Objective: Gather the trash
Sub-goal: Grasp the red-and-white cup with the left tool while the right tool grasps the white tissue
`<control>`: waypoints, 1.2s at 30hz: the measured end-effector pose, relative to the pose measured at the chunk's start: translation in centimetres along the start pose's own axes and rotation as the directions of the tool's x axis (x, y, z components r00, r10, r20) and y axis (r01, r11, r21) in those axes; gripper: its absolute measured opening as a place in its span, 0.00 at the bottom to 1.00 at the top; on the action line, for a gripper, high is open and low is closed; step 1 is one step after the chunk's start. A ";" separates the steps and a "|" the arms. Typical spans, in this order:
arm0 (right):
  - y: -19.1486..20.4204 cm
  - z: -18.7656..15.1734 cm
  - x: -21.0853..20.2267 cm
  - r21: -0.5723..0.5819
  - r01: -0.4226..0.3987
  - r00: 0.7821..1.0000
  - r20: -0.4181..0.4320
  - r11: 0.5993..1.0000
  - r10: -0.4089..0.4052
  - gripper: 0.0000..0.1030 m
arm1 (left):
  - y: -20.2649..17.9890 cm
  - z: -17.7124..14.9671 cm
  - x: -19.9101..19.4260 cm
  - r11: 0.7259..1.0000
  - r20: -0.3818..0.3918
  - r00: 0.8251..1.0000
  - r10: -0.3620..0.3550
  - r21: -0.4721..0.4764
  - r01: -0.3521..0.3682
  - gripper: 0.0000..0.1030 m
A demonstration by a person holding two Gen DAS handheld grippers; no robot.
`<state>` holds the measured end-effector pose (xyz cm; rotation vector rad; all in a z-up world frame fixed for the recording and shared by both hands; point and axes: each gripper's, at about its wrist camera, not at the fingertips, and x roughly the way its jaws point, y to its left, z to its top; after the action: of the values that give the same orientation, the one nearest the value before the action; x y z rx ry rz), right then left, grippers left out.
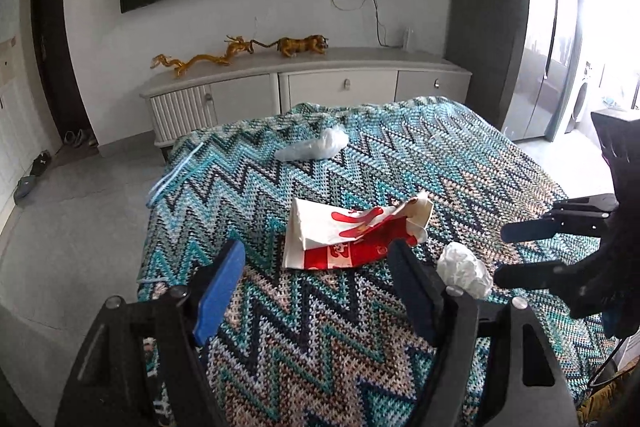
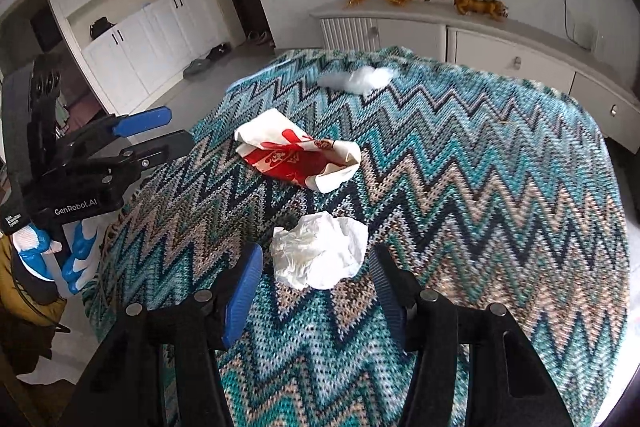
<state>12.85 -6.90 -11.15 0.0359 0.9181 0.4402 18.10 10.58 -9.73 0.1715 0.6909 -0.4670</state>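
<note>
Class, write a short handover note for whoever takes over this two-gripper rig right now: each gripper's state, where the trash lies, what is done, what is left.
Left gripper: open, empty, aimed at the red-and-white paper bag.
Right gripper: open, empty, its fingers either side of the crumpled white tissue, not touching it.
Clear plastic wrapper: far end of the zigzag blanket.
Done: nothing picked up; all three pieces lie on the blanket.
Left: grip the tissue, probably the bag next, then the wrapper. No bin is in view.
</note>
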 end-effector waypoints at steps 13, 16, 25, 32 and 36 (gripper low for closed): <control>-0.7 0.3 3.5 -0.008 -0.006 0.999 -0.038 1.000 0.006 0.52 | -0.8 0.3 2.4 0.999 -0.038 0.999 -0.003 0.047 0.005 0.72; -0.8 0.4 4.2 -0.006 -0.008 0.999 -0.046 1.000 0.007 0.52 | -0.7 0.2 2.5 0.999 -0.041 0.999 -0.012 0.049 0.014 0.72; -0.9 0.6 5.4 0.010 -0.040 0.997 -0.059 0.999 0.041 0.51 | -2.0 0.6 3.7 0.989 -0.071 0.997 -0.040 0.137 0.050 0.72; -0.8 0.3 5.6 0.012 -0.063 0.997 -0.052 0.998 0.063 0.51 | -3.2 1.2 6.3 0.970 -0.118 0.993 -0.022 0.237 0.049 0.72; -1.0 0.3 5.6 0.013 -0.062 0.997 -0.046 0.998 0.063 0.48 | -3.9 1.7 7.9 0.954 -0.120 0.993 0.018 0.300 0.020 0.72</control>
<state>16.41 -5.66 -15.39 0.0656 0.9669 0.4955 22.55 3.82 -13.50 0.4908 0.7368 -0.5653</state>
